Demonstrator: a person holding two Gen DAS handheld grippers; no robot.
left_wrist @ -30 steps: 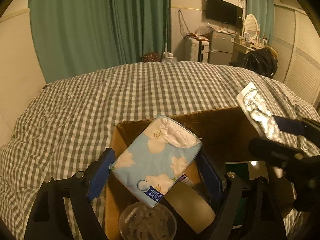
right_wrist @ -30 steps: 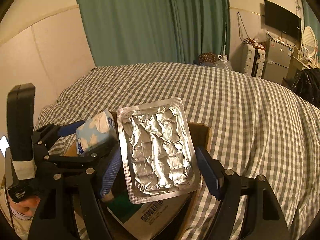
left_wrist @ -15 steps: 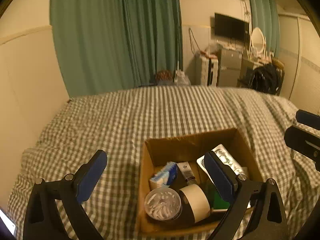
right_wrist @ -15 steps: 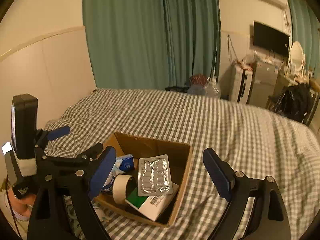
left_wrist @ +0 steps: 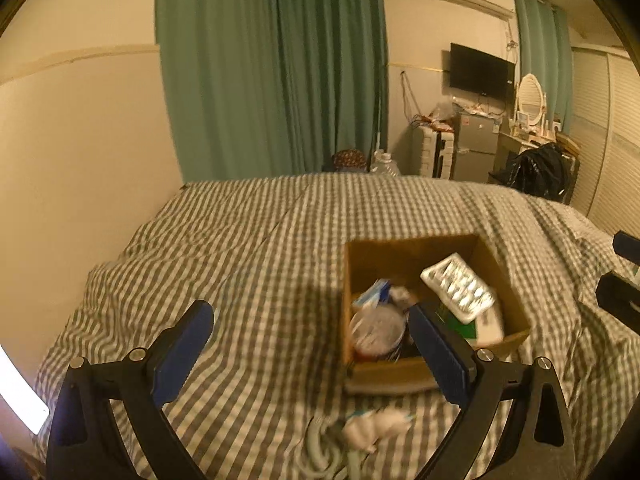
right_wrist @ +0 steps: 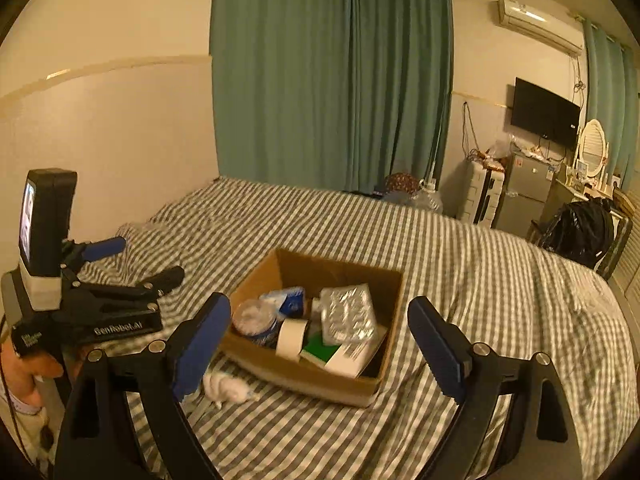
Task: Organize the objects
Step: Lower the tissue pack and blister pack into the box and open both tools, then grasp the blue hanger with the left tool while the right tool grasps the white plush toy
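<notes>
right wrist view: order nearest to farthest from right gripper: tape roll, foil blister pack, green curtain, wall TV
1. tape roll, box's near left
2. foil blister pack, just behind it, box centre
3. green curtain, beyond the bed
4. wall TV, far right; too close to the curtain to rank

Green curtains (right_wrist: 332,80) behind checked bed (right_wrist: 460,248), dim light

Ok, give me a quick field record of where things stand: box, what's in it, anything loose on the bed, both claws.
surface: checked bed cover
box: open cardboard box on the bed
box contents: foil blister pack, tape roll, tissue pack, round tub, green-and-white carton
loose on bed: white crumpled item just outside the box's near wall
left claw: open, empty, above the bed beside the box
right claw: open, empty, above the box
</notes>
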